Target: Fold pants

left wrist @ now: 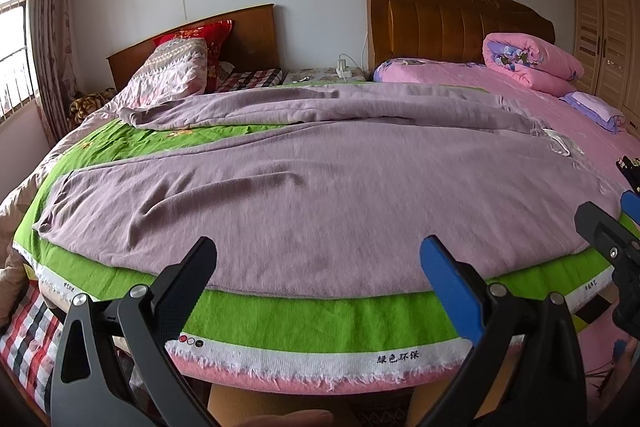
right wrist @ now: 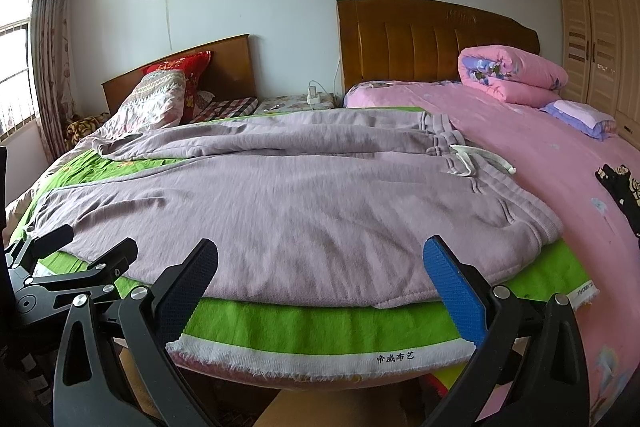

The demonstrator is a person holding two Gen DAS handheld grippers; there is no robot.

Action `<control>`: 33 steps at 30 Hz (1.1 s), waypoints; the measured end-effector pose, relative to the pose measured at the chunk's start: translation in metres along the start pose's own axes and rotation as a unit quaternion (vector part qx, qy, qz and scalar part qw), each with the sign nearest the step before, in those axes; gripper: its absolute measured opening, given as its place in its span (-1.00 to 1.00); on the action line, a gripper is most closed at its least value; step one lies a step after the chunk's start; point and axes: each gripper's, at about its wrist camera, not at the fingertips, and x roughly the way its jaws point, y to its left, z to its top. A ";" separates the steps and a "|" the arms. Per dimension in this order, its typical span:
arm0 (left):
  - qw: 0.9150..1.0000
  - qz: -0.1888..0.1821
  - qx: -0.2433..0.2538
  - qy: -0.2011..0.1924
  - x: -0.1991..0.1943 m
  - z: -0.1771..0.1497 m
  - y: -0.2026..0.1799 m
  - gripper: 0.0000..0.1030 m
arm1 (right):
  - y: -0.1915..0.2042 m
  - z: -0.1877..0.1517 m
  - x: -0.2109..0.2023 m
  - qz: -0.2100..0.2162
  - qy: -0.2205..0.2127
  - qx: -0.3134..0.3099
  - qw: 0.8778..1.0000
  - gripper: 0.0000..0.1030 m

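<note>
Lilac sweatpants (left wrist: 320, 195) lie spread on a green cloth (left wrist: 304, 315) over the bed, legs reaching left, waistband with white drawstring (right wrist: 476, 163) at the right. The pants also fill the right wrist view (right wrist: 304, 211). My left gripper (left wrist: 318, 267) is open and empty, fingers hovering just before the near hem of the pants. My right gripper (right wrist: 320, 267) is open and empty, at the near edge close to the waistband end. Each gripper shows at the edge of the other's view: the right (left wrist: 612, 239), the left (right wrist: 72, 267).
The pink-sheeted bed (right wrist: 560, 187) extends right, with a rolled pink quilt (right wrist: 512, 75) and a small folded pillow (right wrist: 580, 119). A second bed with pillows (left wrist: 176, 71) stands at the back left. A wardrobe (right wrist: 600, 35) is at the right, a window at the left.
</note>
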 end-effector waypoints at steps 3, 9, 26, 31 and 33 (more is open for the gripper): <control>1.000 0.000 0.000 -0.001 0.000 0.000 0.000 0.97 | 0.000 0.000 0.000 0.000 0.001 0.001 1.000 0.92; 1.000 0.000 -0.001 0.000 0.000 0.000 0.000 0.97 | 0.000 0.000 0.000 0.001 0.002 0.001 1.000 0.92; 0.997 -0.018 0.061 -0.035 0.007 0.057 0.017 0.97 | -0.033 0.055 0.039 0.119 0.037 -0.004 0.992 0.92; 0.982 -0.149 0.002 0.119 0.091 0.133 0.048 0.97 | -0.053 0.126 0.111 0.118 0.091 -0.054 0.987 0.92; 0.972 -0.172 -0.033 0.159 0.126 0.153 0.058 0.97 | -0.060 0.148 0.141 0.112 0.098 -0.070 0.986 0.92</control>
